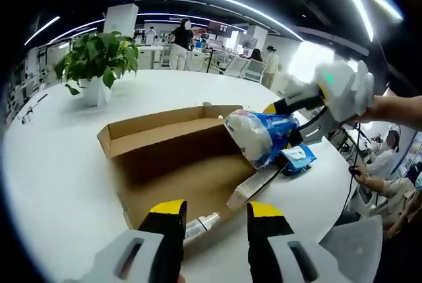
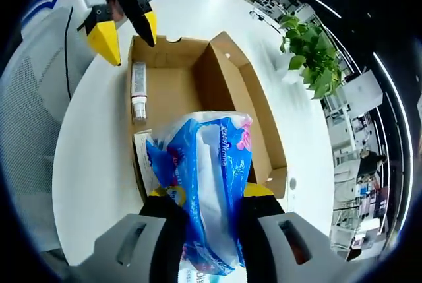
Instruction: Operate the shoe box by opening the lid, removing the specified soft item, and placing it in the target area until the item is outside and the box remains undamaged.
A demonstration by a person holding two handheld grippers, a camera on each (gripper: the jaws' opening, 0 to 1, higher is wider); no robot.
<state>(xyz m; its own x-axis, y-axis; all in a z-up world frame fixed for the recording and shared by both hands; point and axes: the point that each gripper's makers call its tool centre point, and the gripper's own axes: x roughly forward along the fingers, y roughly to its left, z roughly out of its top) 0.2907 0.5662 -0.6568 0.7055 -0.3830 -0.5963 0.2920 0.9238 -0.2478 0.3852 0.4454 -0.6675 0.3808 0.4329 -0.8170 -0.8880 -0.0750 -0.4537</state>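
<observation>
The brown cardboard shoe box (image 1: 158, 128) lies open on the white table, its lid folded back. My right gripper (image 1: 285, 119) comes in from the right, shut on a blue-and-white soft tissue pack (image 1: 258, 135) held above the box's right end. In the right gripper view the pack (image 2: 212, 164) fills the space between my jaws (image 2: 211, 194), over the box (image 2: 227, 82). My left gripper (image 1: 217, 212) stands open at the box's near edge, nothing between its fingers; it appears at the far end (image 2: 128, 37). A white tube (image 2: 138, 90) lies inside the box (image 1: 201, 225).
A potted green plant (image 1: 99, 59) stands on the table (image 1: 59, 184) beyond the box's left end (image 2: 310, 52). A small blue packet (image 1: 298, 157) lies on the table right of the box. People stand and sit in the office behind. A person's sleeve (image 2: 39, 118) borders the table.
</observation>
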